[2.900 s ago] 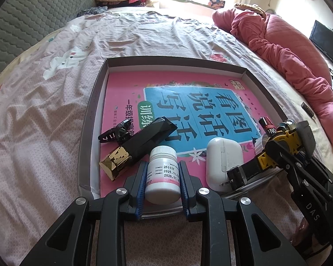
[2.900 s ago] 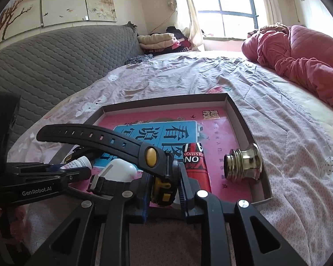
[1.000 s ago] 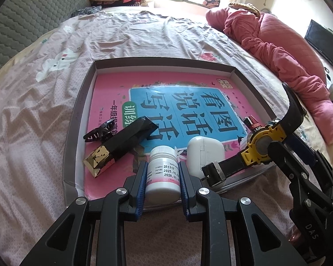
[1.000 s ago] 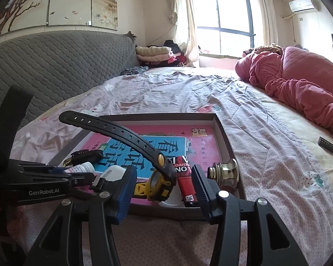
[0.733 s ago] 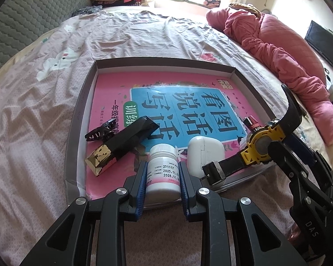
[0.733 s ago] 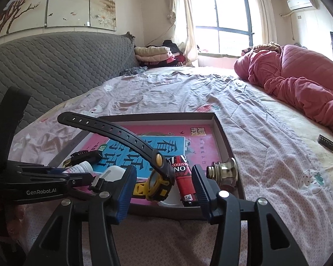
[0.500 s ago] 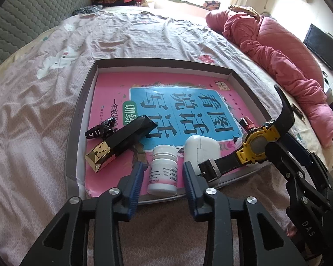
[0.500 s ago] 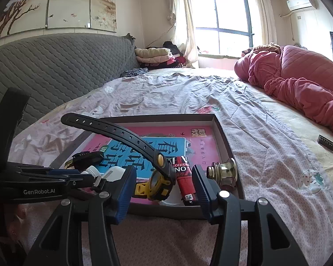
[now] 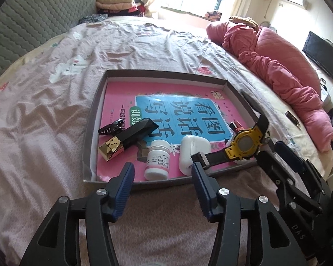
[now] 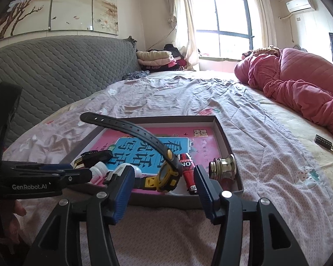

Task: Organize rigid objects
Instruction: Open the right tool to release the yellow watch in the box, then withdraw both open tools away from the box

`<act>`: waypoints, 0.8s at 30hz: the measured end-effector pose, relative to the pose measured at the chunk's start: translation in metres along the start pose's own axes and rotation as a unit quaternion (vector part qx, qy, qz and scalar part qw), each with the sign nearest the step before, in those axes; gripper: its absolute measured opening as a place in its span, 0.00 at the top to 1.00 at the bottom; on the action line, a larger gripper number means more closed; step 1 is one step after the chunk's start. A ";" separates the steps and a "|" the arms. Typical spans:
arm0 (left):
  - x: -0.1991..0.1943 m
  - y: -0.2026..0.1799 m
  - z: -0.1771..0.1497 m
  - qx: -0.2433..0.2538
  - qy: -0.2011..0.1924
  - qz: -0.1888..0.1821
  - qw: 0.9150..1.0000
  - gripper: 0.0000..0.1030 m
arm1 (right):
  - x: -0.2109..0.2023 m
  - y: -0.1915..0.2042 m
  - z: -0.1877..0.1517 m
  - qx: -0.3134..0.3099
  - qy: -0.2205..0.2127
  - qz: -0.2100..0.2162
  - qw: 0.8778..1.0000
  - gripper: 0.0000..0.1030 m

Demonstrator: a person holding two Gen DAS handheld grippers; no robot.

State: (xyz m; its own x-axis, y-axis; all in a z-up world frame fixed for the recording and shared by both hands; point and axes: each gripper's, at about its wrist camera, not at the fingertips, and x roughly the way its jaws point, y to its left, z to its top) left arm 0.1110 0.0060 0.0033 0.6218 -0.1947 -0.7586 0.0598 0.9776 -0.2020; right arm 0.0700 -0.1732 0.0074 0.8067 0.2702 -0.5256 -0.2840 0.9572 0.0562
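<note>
Blue-padded left gripper (image 9: 162, 173) and right gripper (image 10: 164, 178) both stand apart, empty, before the tray (image 9: 90, 130). White bottle (image 9: 157, 160) stands upright at the near edge: likely light, rigid, slick; grasp across its body. Watch (image 10: 166, 174) lies beside it, strap arched; take its stiff case. Beyond: soft, wrinkled bedsheet (image 9: 55, 102), pink quilt (image 9: 284, 84), window (image 10: 224, 25).

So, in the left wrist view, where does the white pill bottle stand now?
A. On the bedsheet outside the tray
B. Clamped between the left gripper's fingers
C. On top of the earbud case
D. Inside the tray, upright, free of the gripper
D: the pill bottle stands upright inside the tray near its front wall, beside the earbud case, and the left gripper is open with both fingers clear of it.
</note>
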 end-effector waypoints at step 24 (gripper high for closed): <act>-0.041 -0.006 -0.045 0.010 -0.022 0.037 0.999 0.25 | -0.032 0.009 -0.022 0.034 0.039 -0.008 0.999 0.36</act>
State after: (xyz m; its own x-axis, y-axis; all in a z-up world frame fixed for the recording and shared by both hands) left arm 0.0500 0.0049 0.0081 0.6590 -0.1195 -0.7426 0.0283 0.9905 -0.1342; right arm 0.0297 -0.1759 0.0058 0.7667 0.2484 -0.5920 -0.2332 0.9669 0.1036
